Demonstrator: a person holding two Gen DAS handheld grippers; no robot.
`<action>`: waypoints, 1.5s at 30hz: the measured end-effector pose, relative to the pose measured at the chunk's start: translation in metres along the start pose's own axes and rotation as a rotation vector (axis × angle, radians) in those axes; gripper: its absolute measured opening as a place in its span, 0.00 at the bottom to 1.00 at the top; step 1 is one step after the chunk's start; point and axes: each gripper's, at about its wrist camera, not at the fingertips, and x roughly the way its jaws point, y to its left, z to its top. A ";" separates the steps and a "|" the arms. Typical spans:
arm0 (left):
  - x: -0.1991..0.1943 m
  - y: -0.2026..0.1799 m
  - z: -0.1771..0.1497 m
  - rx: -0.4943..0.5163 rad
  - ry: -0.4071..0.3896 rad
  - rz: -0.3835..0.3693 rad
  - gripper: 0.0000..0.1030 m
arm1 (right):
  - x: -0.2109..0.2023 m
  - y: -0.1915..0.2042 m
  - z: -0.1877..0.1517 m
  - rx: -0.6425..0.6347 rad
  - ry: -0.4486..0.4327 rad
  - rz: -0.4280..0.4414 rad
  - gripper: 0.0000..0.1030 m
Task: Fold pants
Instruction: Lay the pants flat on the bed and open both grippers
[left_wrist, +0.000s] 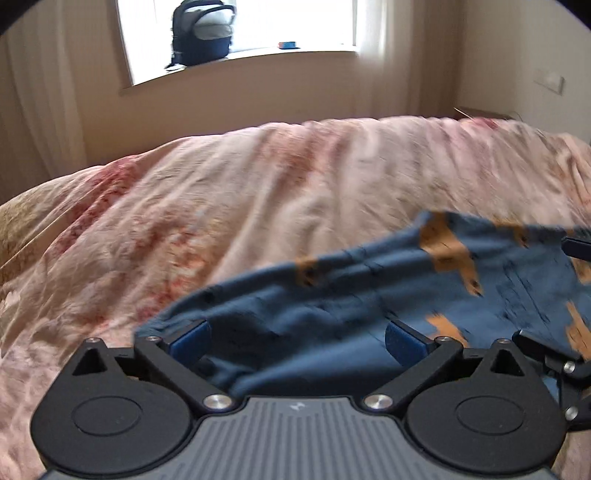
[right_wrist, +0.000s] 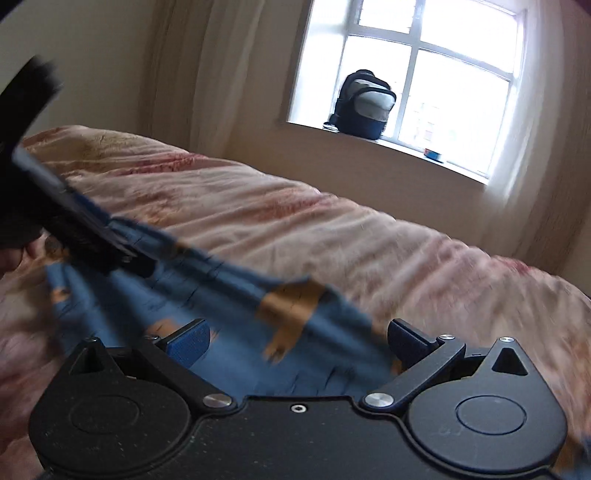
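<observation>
The pants (left_wrist: 369, 295) are blue with orange patches and lie on the pink bedspread (left_wrist: 221, 206). My left gripper (left_wrist: 295, 339) is open, with the blue cloth lying between its blue fingertips (left_wrist: 190, 339). My right gripper (right_wrist: 295, 343) is open too, and the pants (right_wrist: 229, 306) spread between its fingers. The other gripper shows at the right edge of the left wrist view (left_wrist: 569, 362) and at the left of the right wrist view (right_wrist: 74, 229). Both views are blurred by motion.
The bed fills both views under a pink flowered cover (right_wrist: 332, 229). A dark backpack (left_wrist: 203, 31) stands on the window sill behind the bed, also in the right wrist view (right_wrist: 364, 105). Curtains (right_wrist: 221, 74) hang beside the window.
</observation>
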 end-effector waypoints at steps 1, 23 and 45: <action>0.000 -0.004 -0.003 0.009 0.003 -0.004 1.00 | -0.006 0.001 -0.005 0.001 0.007 -0.027 0.99; 0.017 -0.024 -0.031 -0.009 0.084 0.088 1.00 | -0.055 -0.078 -0.075 0.255 0.153 -0.404 0.99; 0.022 -0.236 0.133 0.316 0.252 -0.031 1.00 | -0.167 -0.251 -0.207 1.487 -0.143 -0.386 0.99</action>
